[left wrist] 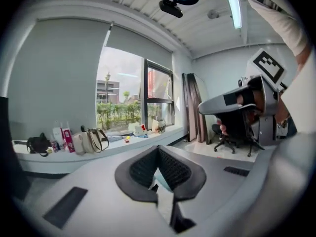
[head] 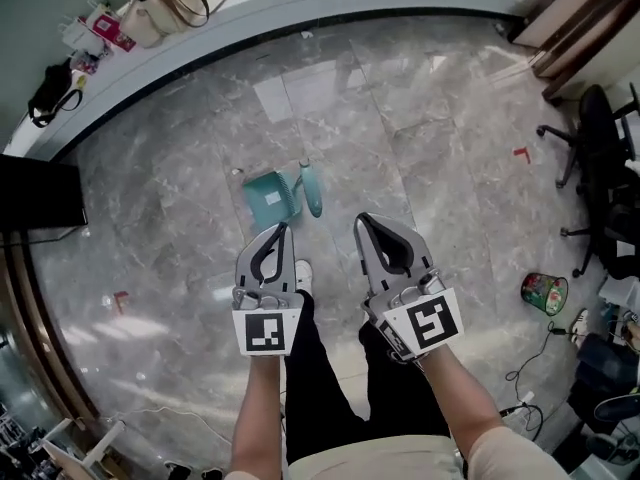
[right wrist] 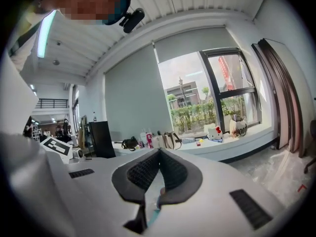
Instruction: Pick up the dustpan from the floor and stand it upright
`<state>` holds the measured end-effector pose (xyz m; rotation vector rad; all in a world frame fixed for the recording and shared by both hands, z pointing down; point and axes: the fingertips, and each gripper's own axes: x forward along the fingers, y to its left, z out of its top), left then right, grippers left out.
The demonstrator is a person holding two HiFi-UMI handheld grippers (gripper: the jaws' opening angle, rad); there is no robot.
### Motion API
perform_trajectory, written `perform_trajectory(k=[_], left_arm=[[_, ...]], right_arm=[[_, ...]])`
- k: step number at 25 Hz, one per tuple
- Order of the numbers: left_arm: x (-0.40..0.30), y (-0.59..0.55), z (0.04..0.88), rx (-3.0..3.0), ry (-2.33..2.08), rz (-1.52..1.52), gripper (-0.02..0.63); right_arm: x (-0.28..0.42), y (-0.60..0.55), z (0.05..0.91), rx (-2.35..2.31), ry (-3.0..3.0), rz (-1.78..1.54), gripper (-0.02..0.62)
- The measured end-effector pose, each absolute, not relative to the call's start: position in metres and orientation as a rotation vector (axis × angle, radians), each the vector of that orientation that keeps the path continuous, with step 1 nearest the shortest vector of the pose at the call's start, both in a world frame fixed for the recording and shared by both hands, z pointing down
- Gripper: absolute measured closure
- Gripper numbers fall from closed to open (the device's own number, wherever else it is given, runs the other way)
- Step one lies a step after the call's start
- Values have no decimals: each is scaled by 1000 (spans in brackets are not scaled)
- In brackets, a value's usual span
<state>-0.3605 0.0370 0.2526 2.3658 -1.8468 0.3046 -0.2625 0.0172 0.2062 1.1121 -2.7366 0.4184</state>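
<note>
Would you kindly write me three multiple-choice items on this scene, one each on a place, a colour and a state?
1. Where is the dustpan?
A. lying on the floor ahead of the person's feet
B. on the window ledge
C. on the office chair

2. What colour is the dustpan?
A. red
B. teal
C. black

3. How do the jaws of the left hand-held gripper and the right hand-held gripper stand?
A. both wide apart
B. both together, holding nothing
C. the right one clamped on the dustpan

Answers:
1 A, the head view shows it on the grey floor.
2 B, its pan and handle are teal.
3 B, in each gripper view the tips meet with nothing between them.
</note>
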Motion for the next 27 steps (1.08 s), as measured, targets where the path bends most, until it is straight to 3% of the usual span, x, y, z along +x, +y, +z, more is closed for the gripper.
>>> perform_trajectory(k=[3,9,15,27], left_arm=[[-326,67,184,2251,-1939,178,595],[-251,132,75,2294,-1985,282,595],[-221,191,26,2315,-1936,287,595],[-267,286,-17,2504,-1802,325,595]], right_arm=[[-238,40,144,1057,-2806,333,577],[-179,101,40,1028,-2901,230,577],[-144,144,-9,1121,-2876,233,577],[-210,247,-31,1220,-2821,203,577]])
